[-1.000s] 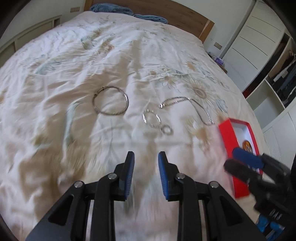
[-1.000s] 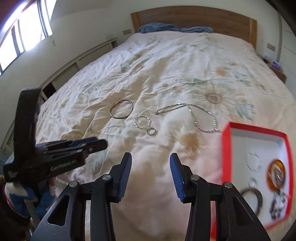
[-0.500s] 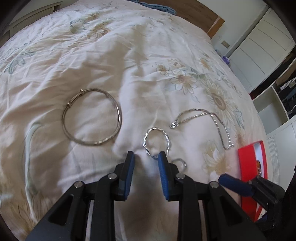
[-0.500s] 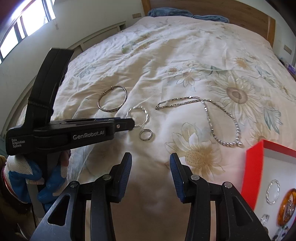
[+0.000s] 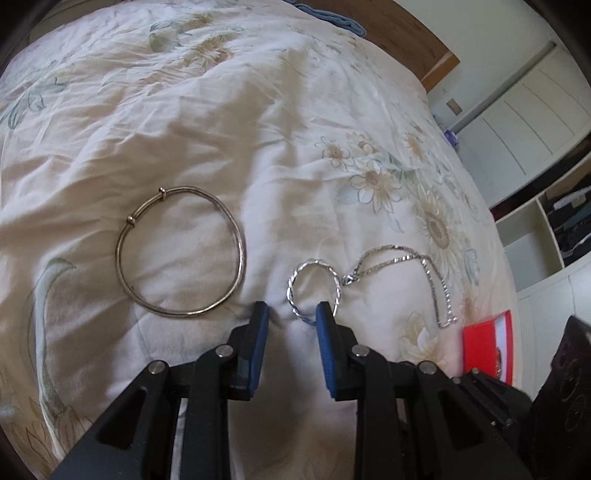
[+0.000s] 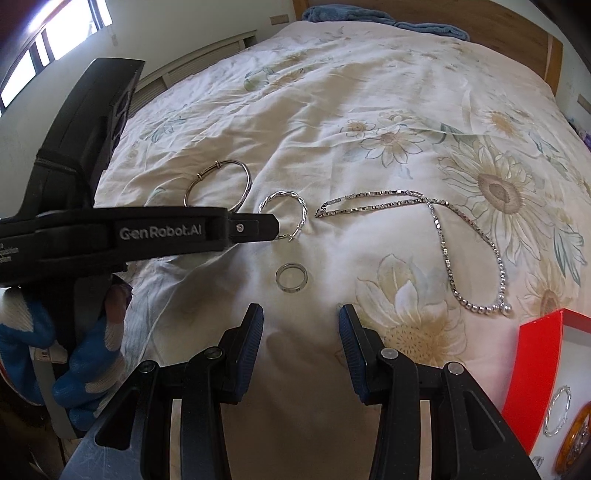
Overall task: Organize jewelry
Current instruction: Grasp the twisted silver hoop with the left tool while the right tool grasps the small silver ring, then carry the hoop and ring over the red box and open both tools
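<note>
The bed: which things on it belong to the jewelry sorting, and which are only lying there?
For the job:
- bangle
- twisted hoop earring
- plain ring
- chain necklace
- red box

Just lying about:
- blue pillows
- floral duvet

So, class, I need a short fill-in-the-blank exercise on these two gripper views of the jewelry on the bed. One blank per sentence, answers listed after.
1. The left gripper hovers with its tips at the twisted silver ____.
2. The plain band ring lies on the quilt just ahead of the ____ gripper.
3. The box at the right edge of the bed is coloured ____.
4. The large round bangle lies ____ of the chain necklace in the left wrist view.

Missing words: hoop; right; red; left
</note>
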The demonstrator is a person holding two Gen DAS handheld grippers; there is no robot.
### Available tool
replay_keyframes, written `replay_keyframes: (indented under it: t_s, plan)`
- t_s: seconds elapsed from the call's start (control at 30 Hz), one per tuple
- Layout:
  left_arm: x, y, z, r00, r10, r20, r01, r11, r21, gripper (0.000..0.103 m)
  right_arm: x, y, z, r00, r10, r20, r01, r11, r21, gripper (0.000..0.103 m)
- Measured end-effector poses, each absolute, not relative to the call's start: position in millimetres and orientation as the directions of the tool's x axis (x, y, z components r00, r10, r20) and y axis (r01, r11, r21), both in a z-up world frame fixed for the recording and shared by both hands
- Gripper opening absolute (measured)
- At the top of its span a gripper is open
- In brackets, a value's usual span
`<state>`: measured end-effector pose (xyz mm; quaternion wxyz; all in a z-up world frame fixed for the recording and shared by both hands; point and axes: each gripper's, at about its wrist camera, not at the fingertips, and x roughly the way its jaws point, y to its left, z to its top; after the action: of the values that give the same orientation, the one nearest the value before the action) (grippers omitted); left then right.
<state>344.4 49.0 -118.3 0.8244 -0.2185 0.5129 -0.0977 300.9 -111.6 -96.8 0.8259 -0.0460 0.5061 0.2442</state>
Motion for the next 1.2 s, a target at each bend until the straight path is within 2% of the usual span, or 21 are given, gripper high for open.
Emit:
replay_keyframes:
  t_s: [0.13,0.27,0.33,0.4,0.67,0.87,0.93,0.97,1.2]
  plan:
    - [350,51,-120,0.448,-0.390,-0.805,-0.090,0.876,-0.474,0.025,303,-111,-98,0.368,0.359,-0.858,-0.454,0.875,0.171,0.042]
    - [358,44,-125,0.412,-0.334,-0.848,-0.123,0.902,-0.415,0.025,307,-109,-99,0.368,0.360,-0.857,-0.455,0.874,0.172,0.042]
    - [361,41,-127,0.405,-0.310,-0.860,-0.148,0.906,-0.396,0.020,310,-108,-100,0.369,0.361,-0.857,-0.455,0.874,0.172,0.042]
    - [360,42,-129,0.412,-0.296,-0.862,-0.163,0.907,-0.389,0.010,313,-106,-100,0.370,0.361,-0.856,-0.456,0.873,0.171,0.042]
    - [349,58,-126,0.453,-0.362,-0.814,-0.183,0.857,-0.482,0.004,327,-96,-105,0.369,0.371,-0.852,-0.472,0.865,0.172,0.041]
    - [335,73,-118,0.477,-0.404,-0.781,-0.186,0.822,-0.538,0.004,331,-86,-114,0.353,0.382,-0.854,-0.497,0.850,0.175,0.032]
    - [331,77,-115,0.480,-0.403,-0.780,-0.190,0.820,-0.540,0.004,331,-84,-118,0.353,0.377,-0.856,-0.499,0.850,0.169,0.022]
    - [329,78,-113,0.482,-0.399,-0.780,-0.193,0.820,-0.538,0.004,329,-84,-119,0.355,0.377,-0.856,-0.497,0.851,0.169,0.020]
    - [305,86,-92,0.499,-0.367,-0.785,-0.197,0.834,-0.516,0.004,310,-96,-101,0.380,0.393,-0.837,-0.474,0.860,0.188,0.020]
